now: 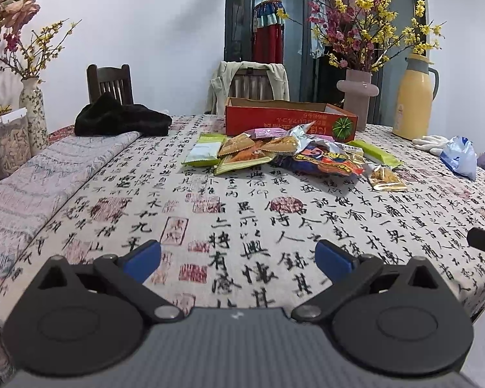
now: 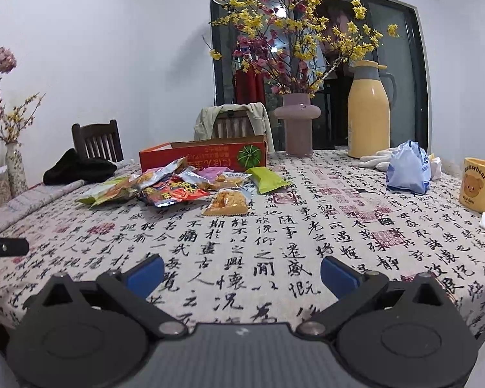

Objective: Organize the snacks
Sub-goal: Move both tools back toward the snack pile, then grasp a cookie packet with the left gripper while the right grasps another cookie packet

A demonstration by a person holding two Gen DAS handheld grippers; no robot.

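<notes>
Both grippers hover low over the near edge of the table (image 1: 229, 226), fingers spread wide with nothing between them: the left gripper (image 1: 239, 257) and the right gripper (image 2: 242, 273) are each empty. The snack pile (image 1: 274, 153) lies well ahead of both, toward the far edge of the table, just in front of the open red box (image 1: 291, 121), which stands with its long axis running across the view. In the left wrist view the pile sits slightly right of the line between the fingers; in the right wrist view it sits left of that line, so the pile lies between the two grippers. One orange packet (image 2: 226, 203) lies apart from the pile on its near side. It appears the closest item to the right gripper, ahead and a little left of its fingers, and lies flat with one short end toward the camera. A green packet (image 2: 266, 177) lies at the pile's right side, long axis angled toward the box. Judgement: no snack is yet in the box as far as can be seen, though its interior is mostly hidden. The next move calls for a forward reach, and the right gripper seems better placed for the orange packet. A flat packet on cloth may snag the tablecloth.
</notes>
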